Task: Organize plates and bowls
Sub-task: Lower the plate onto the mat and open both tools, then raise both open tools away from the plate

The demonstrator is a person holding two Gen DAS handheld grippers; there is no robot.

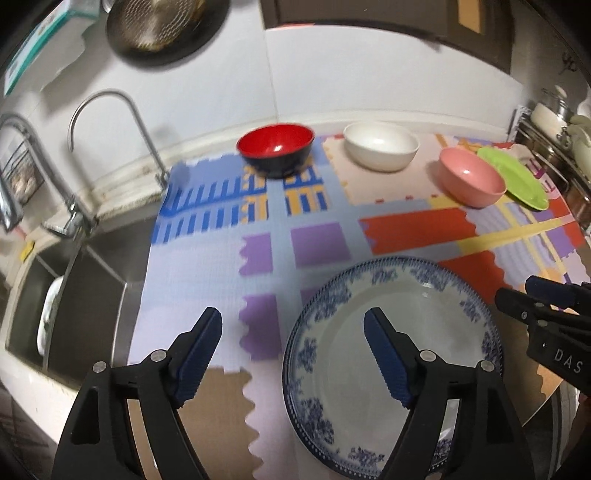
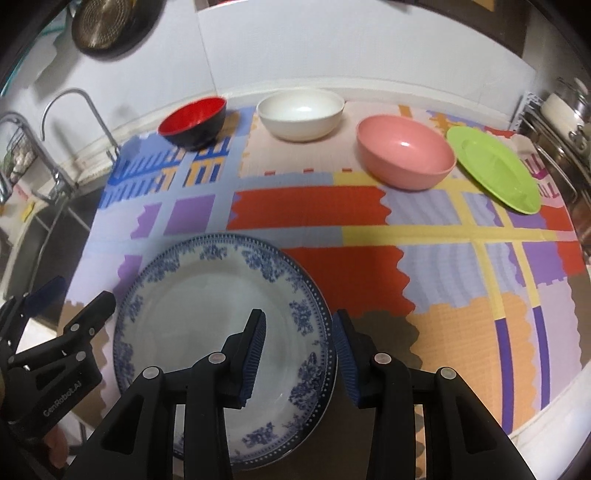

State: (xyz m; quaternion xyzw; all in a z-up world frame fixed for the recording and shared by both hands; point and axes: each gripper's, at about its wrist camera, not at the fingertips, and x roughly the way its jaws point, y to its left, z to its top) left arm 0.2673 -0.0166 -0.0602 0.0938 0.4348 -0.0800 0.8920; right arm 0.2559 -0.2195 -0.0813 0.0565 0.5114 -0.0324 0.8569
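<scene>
A blue-and-white patterned plate [image 1: 424, 317] [image 2: 207, 295] lies on the colourful mat near the counter's front edge; it seems to rest on a second plate of the same kind. My left gripper [image 1: 293, 325] [image 2: 79, 295] hangs open above the plate's left rim, with nothing between its fingers. My right gripper [image 2: 299, 321] [image 1: 517, 291] is open, with its jaws on either side of the plate's right rim and clear of it. Along the back stand a red-and-black bowl [image 1: 275, 146] [image 2: 192, 120], a white bowl [image 1: 380, 144] [image 2: 301, 112], a pink bowl [image 1: 471, 177] [image 2: 404, 149] and a green plate [image 1: 511, 173] [image 2: 493, 166].
A steel sink [image 1: 92, 295] with a tall faucet [image 1: 110, 99] lies to the left of the mat [image 1: 221, 258]. A wire rack with pots [image 1: 554, 122] stands at the right edge. A round pan [image 1: 166, 22] hangs on the wall behind.
</scene>
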